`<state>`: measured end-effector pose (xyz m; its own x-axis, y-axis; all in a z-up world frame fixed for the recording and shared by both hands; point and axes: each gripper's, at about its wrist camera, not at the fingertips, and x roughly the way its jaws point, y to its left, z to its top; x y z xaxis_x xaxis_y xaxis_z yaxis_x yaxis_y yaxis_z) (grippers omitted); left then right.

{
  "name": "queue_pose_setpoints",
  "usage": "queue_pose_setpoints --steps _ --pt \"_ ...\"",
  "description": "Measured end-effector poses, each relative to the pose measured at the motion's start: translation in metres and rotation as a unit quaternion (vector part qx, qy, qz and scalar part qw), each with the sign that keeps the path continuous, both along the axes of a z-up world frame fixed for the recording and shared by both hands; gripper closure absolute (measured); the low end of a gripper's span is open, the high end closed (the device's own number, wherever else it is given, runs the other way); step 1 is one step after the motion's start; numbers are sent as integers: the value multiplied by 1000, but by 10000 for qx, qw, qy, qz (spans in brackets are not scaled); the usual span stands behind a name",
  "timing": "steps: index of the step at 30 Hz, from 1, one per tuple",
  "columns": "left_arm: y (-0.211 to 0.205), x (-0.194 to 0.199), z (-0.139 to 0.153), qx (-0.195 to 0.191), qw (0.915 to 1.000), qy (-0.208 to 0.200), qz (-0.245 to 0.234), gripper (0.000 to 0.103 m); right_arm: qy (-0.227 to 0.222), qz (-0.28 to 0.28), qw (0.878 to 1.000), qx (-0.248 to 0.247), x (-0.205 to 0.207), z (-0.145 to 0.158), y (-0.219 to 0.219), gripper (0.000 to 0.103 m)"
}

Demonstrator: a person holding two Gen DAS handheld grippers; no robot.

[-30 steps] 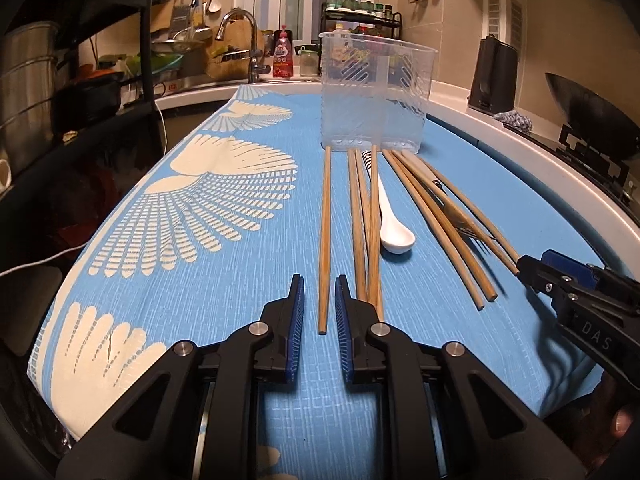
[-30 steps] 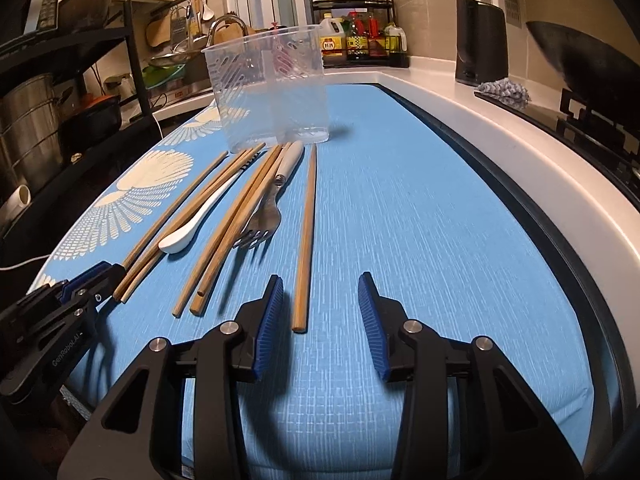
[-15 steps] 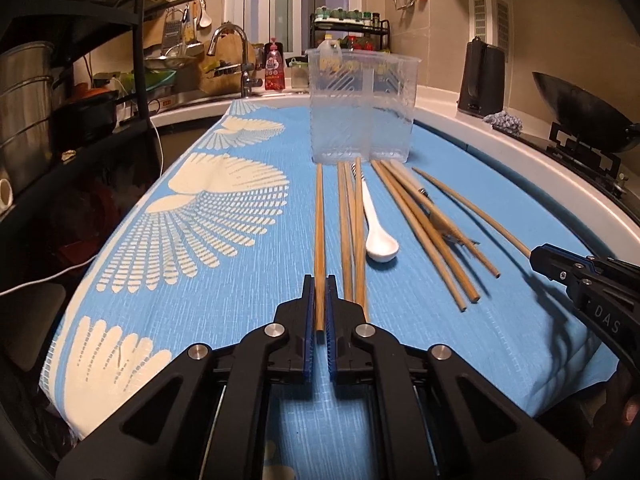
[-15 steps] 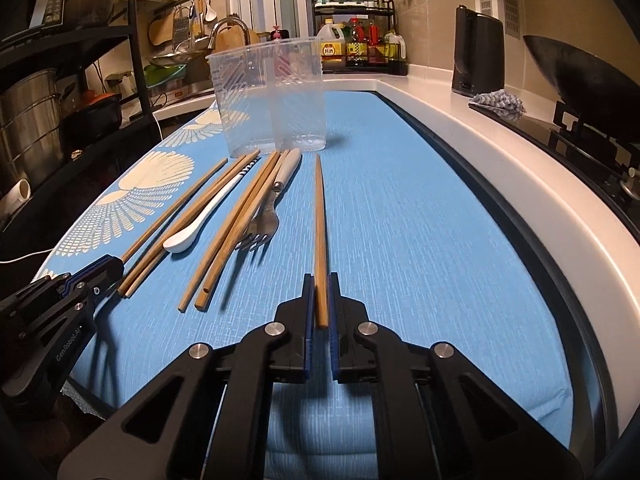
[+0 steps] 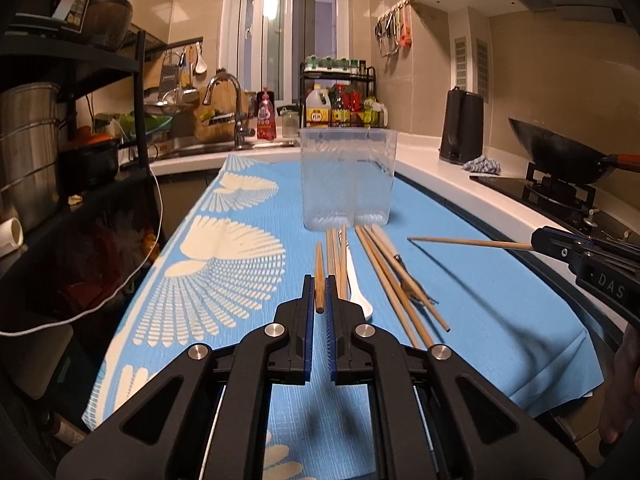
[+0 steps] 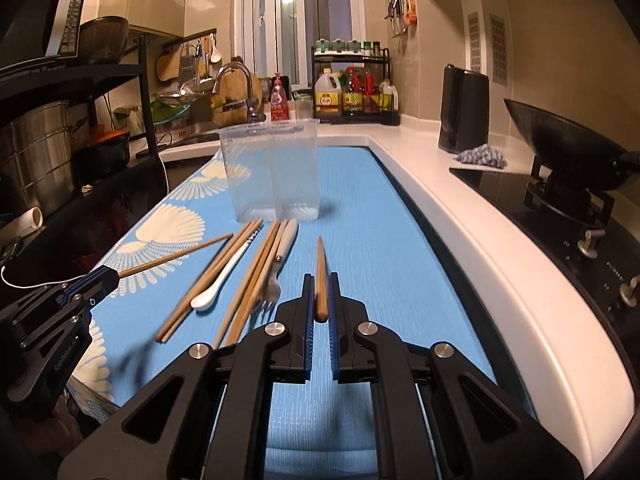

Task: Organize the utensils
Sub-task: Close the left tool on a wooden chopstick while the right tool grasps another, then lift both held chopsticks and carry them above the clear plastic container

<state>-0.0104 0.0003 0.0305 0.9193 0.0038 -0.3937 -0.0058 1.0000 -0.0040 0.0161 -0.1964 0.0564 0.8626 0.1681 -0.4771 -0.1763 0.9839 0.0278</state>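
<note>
Both grippers have closed on a chopstick each and lifted them off the cloth since a second ago. From the left wrist, the left gripper (image 5: 319,300) pinches one chopstick (image 5: 319,268) by its near end; the right gripper (image 5: 560,246) holds another chopstick (image 5: 468,242) above the blue cloth (image 5: 500,300). From the right wrist, more chopsticks (image 6: 256,280), a white spoon (image 6: 218,282) and a fork (image 6: 276,276) lie on the cloth just before the clear container (image 6: 272,172).
</note>
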Motion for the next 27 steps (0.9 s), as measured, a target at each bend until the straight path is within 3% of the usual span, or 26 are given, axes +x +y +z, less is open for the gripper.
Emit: queue_pose_setpoints --steps 18,27 --pt "13 7 53 -48 9988 -485 -62 98 -504 80 9985 194 13 60 -11 96" --pt "28 46 90 -307 9985 -214 -390 98 -450 344 9983 135 43 95 -1 96"
